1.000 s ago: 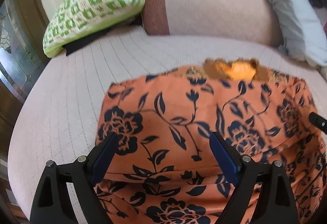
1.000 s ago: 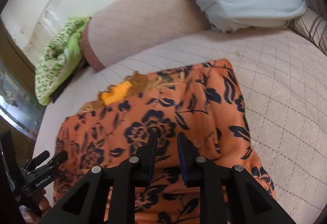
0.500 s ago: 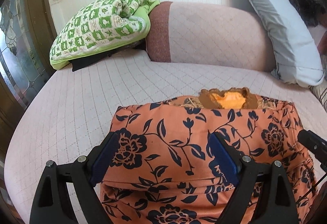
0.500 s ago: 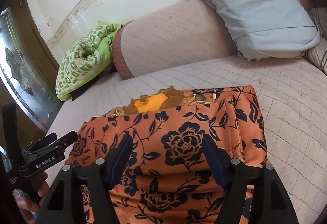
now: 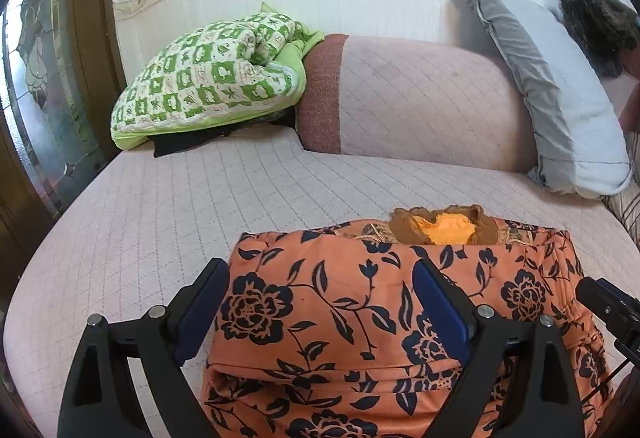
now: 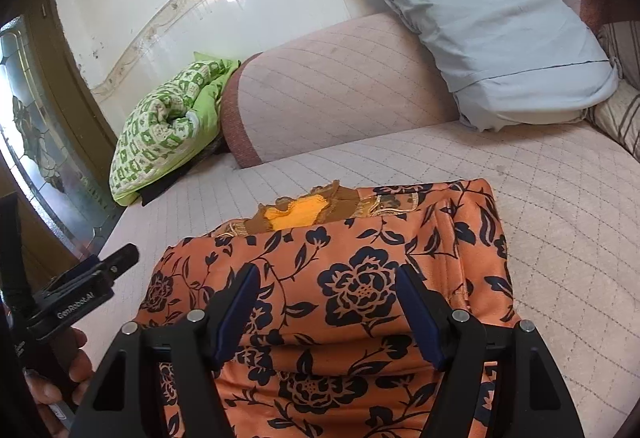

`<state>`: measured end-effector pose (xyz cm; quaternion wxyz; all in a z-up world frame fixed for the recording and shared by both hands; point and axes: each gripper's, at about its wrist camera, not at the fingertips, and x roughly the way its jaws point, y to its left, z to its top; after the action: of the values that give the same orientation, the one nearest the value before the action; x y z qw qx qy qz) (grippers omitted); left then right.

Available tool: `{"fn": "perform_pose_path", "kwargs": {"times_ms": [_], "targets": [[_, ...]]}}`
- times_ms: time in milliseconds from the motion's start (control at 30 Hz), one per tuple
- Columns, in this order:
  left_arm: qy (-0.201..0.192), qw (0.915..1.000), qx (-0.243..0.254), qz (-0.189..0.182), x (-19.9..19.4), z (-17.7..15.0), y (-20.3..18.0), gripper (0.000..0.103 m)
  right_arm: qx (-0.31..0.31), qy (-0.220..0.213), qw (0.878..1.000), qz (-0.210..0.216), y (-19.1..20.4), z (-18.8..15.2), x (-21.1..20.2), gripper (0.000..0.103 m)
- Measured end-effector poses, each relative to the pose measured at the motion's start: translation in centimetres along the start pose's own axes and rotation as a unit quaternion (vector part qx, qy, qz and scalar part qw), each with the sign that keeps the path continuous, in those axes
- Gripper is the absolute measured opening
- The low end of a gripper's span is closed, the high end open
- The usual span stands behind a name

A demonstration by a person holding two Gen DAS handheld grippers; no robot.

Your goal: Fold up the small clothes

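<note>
Hovering with jaws spread and empty, left gripper (image 5: 320, 302) and right gripper (image 6: 326, 308) flank folded floral garment (image 6: 360, 278); green quilt (image 5: 208, 78) at ten o'clock.

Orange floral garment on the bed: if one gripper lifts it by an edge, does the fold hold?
Probably not. The orange floral garment looks thin and soft, so it would likely droop. Its stacked layers lie loose, so they may slide apart. Probably light; a push would likely bunch it on the quilted pink bedcover.

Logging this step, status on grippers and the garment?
Left gripper, right gripper open, empty. Orange floral garment folded on bed. Nothing in the way.
</note>
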<state>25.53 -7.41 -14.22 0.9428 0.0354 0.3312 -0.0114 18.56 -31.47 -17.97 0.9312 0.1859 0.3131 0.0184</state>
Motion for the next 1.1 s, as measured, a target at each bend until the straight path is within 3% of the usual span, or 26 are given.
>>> {"fn": "perform_pose_path", "kwargs": {"times_ms": [1100], "targets": [[-0.002,0.9997,0.016,0.017,-0.01,-0.39,-0.31,0.094,0.003,0.004,1.0,-0.022,-0.62,-0.18,0.71,0.07]]}}
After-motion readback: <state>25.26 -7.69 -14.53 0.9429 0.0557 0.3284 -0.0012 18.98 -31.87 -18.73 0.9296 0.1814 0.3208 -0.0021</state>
